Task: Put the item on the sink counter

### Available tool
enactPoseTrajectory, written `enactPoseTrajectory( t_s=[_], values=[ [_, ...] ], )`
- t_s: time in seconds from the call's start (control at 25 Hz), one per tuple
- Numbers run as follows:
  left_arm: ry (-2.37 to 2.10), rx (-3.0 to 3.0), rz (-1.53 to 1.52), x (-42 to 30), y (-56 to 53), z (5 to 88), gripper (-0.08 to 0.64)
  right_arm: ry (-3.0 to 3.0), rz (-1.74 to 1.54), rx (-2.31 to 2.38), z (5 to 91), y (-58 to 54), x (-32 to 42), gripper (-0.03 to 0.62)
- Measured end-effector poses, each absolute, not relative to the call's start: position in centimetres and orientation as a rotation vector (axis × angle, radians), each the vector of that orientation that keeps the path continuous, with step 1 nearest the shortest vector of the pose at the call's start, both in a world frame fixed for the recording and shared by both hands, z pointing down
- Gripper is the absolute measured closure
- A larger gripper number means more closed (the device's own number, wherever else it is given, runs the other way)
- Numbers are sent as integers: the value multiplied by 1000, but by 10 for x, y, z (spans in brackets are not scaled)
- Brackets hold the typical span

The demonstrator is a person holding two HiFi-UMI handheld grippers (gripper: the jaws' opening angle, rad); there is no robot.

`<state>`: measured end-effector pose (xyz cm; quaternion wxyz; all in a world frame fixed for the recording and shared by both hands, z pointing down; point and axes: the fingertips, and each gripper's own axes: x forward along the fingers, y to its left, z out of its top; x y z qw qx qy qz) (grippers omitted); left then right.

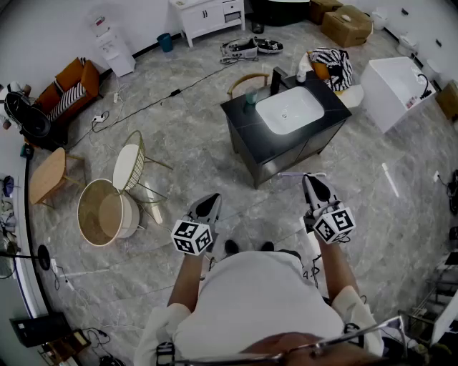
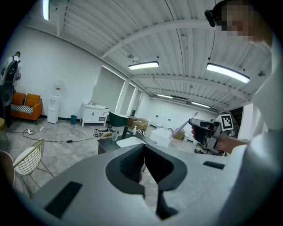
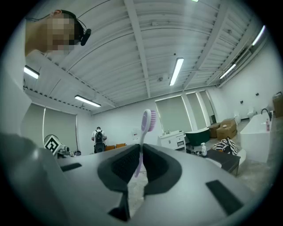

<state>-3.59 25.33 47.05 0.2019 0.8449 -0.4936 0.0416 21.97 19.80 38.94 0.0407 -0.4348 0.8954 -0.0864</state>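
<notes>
My right gripper [image 1: 313, 180] is shut on a pale purple toothbrush [image 3: 146, 128], whose bristled head stands above the jaws in the right gripper view. In the head view the toothbrush [image 1: 297, 174] lies crosswise at the jaw tips. The left gripper view catches it too, the toothbrush [image 2: 183, 128] sticking out of the right gripper [image 2: 201, 129]. My left gripper [image 1: 209, 202] is shut with nothing between its jaws. A dark sink counter [image 1: 243, 118] with a white basin [image 1: 290, 111] stands on the floor ahead of both grippers, with a cup [image 1: 250, 96] on its left end.
A wire chair [image 1: 132, 164] and a round basket [image 1: 107, 212] stand to my left. A wooden side table [image 1: 46, 175] and an orange sofa [image 1: 71, 82] lie further left. A white tub [image 1: 397, 82] stands right of the counter; cardboard boxes [image 1: 347, 25] and a white cabinet [image 1: 207, 14] lie beyond.
</notes>
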Motion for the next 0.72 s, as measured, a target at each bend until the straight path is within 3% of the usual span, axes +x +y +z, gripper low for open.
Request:
enactPoseTrajectory(
  t_s=[0.72],
  values=[
    [-1353,2352,124,-60,244,477,555,2749,-288,-1339,393,194,192,561]
  ],
)
